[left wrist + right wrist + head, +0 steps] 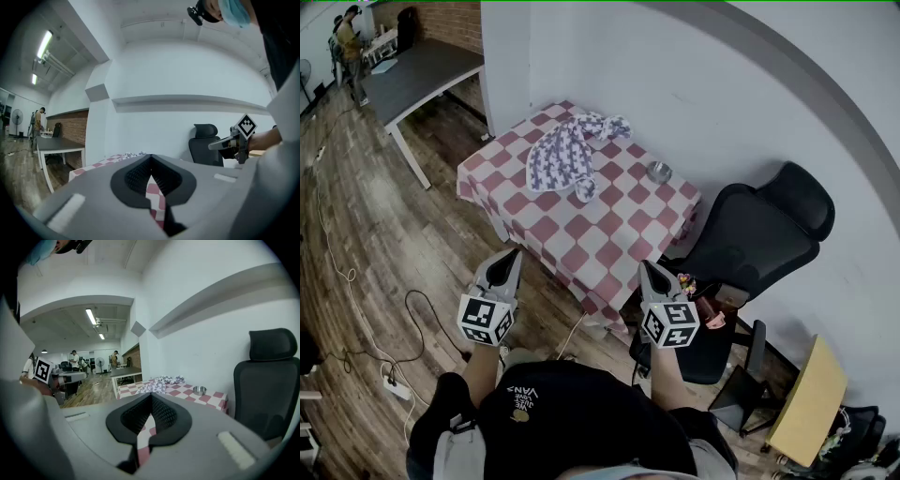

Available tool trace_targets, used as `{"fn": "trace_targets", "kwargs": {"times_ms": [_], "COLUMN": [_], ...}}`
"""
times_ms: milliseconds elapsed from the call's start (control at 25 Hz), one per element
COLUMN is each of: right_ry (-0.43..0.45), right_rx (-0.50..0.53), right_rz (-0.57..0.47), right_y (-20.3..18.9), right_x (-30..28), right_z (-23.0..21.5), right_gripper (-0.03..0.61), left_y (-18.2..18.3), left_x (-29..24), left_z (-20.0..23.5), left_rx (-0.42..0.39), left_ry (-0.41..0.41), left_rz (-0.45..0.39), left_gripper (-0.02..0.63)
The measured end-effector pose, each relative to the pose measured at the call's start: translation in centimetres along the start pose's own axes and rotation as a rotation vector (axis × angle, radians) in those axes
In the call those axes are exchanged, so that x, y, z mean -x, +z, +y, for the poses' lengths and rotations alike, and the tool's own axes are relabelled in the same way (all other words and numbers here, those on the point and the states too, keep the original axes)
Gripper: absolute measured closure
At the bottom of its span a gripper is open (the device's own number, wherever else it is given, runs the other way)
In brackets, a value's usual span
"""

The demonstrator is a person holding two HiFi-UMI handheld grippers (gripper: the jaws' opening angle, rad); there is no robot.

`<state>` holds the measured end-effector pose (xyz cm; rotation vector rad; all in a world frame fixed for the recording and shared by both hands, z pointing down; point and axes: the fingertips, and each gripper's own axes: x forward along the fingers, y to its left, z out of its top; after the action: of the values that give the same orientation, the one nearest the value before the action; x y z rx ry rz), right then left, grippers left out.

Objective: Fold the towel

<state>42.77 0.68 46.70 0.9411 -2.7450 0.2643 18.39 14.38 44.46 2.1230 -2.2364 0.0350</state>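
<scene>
From the head view we see the whole table (581,253), checked red and white, with the towel (575,150) crumpled in a heap on its far part. A small metal bowl (659,171) stands to the towel's right, apart from it. The left gripper (511,255) and right gripper (646,266) hang short of the near edge, well apart from the towel, and a black chair (750,239) stands at the table's right. Only the gripper views show the jaws head-on: in each they meet at the tips, with only the table seen beyond them, so both grippers are closed and empty. The left gripper view adds the right gripper held beside it and the chair's back, but only a strip of the towel; the right gripper view shows towel and bowl side by side on the table, and people (74,360) standing far off in the room. What the bowl holds we cannot tell from any view
</scene>
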Motion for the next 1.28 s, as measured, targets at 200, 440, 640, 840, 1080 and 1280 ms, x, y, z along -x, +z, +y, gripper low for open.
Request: {"fn": "trace_targets", "kwargs": {"times_ms": [200, 440, 640, 840, 1080, 1280], "right_ry": [0.044, 0.034, -0.018, -0.101, -0.200, -0.264], "right_rx": [-0.027, -0.093, -0.156, -0.191, -0.223, -0.278], "right_rz": [-0.023, 0.008, 0.056, 0.087, 0.102, 0.109], "right_y": [-0.4, -1.8, -2.8, -2.4, -0.7, -0.1], "right_x": [0.4, -1.3, -3.4, -6.9, -11.8, -16.0], "right_z": [-0.4, -0.6, -0.4, 0.4, 2.9, 5.8], "right_gripper": [0.574, 0.523, 0.465, 0.465, 0.465, 0.465], "left_y": [-0.5, -2.7, -4.1, -4.1, -4.0, -4.0], "left_x": [-0.4, -1.7, -3.2, -5.8, -8.4, -10.4], "left_z": [-1.6, -0.9, 1.8, 6.7, 13.2, 18.8], "left_rx": [-0.002, 0.032, 0.033, 0.022, 0.024, -0.001], "left_ry": [-0.023, -0.026, -0.067, -0.127, -0.226, -0.309], "left_rz": [0.005, 0.078, 0.131, 0.148, 0.183, 0.227], "left_gripper": [0.611, 0.419, 0.413, 0.413, 0.413, 0.413]}}
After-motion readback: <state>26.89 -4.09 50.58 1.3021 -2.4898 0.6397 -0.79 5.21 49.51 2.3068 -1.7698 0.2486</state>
